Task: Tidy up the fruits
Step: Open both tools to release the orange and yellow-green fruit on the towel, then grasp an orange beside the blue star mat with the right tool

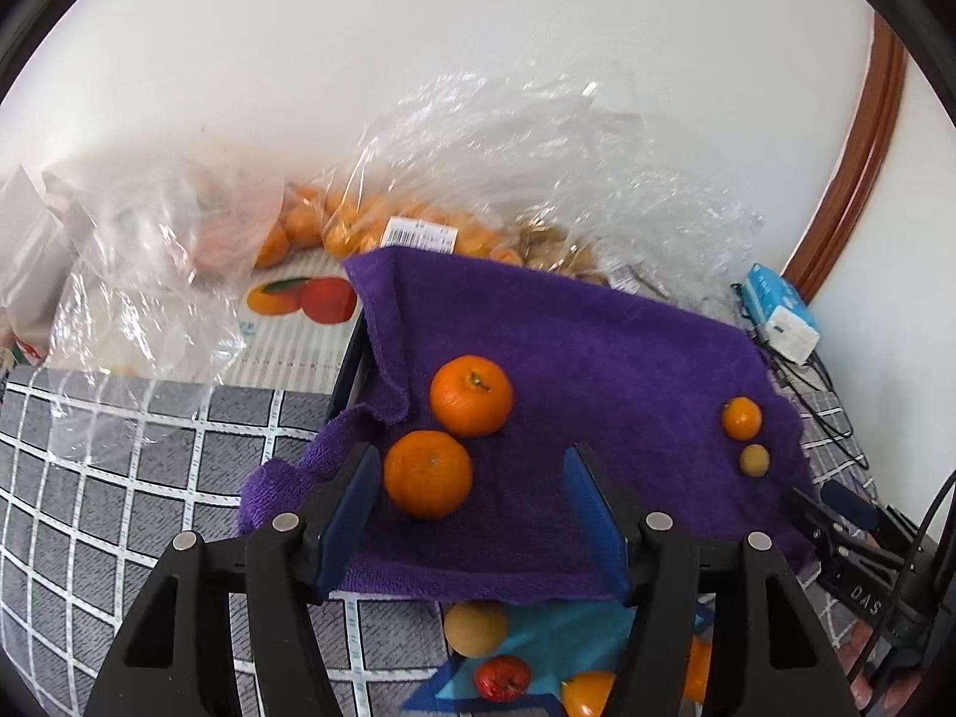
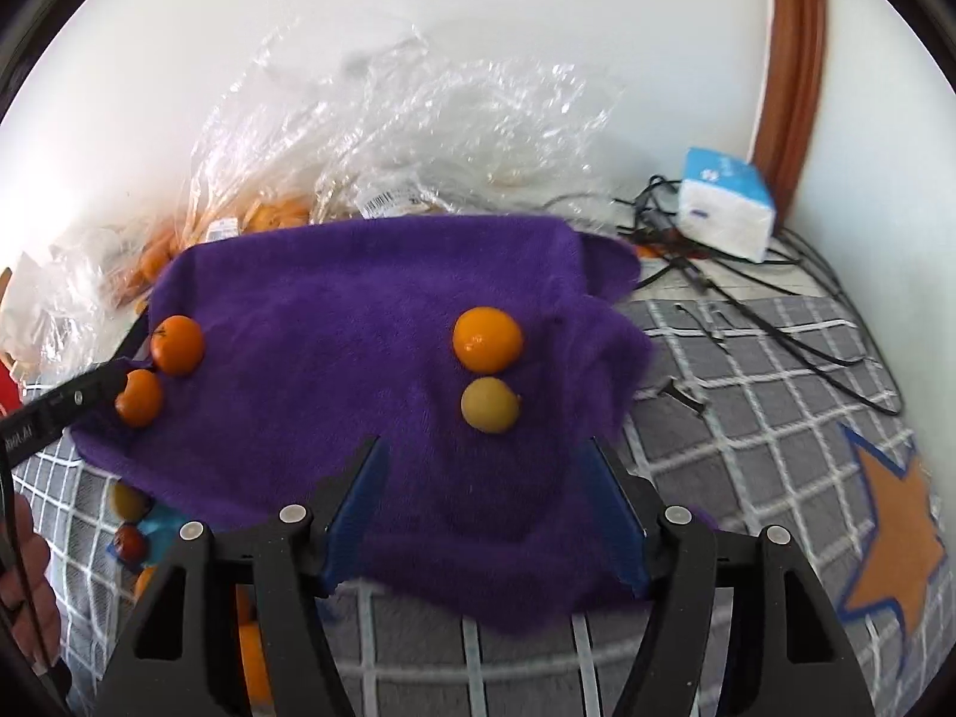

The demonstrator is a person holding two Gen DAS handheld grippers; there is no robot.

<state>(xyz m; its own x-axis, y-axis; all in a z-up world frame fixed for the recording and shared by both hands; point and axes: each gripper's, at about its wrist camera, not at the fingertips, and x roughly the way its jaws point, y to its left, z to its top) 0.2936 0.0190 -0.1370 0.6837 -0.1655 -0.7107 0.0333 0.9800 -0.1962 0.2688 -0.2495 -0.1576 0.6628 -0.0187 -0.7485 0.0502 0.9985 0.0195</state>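
We see bright, even daylight with soft shadows. Glare washes the white wall (image 2: 89, 179) at the left and sparkles on the clear plastic bags (image 1: 538, 137). The right wrist view is motion-blurred, the left sharper. Fisheye edges bend and darken.

A grey blanket (image 2: 777, 394) with white lines covers the bed, and 1 orange star (image 2: 890, 532) with a blue edge is on it. A blue and white tissue pack (image 2: 726, 209) sits by the white wall (image 1: 418, 30). Black cables (image 2: 747, 281) lie tangled beside the pack. A brown wooden frame (image 2: 791, 60) runs up the wall.
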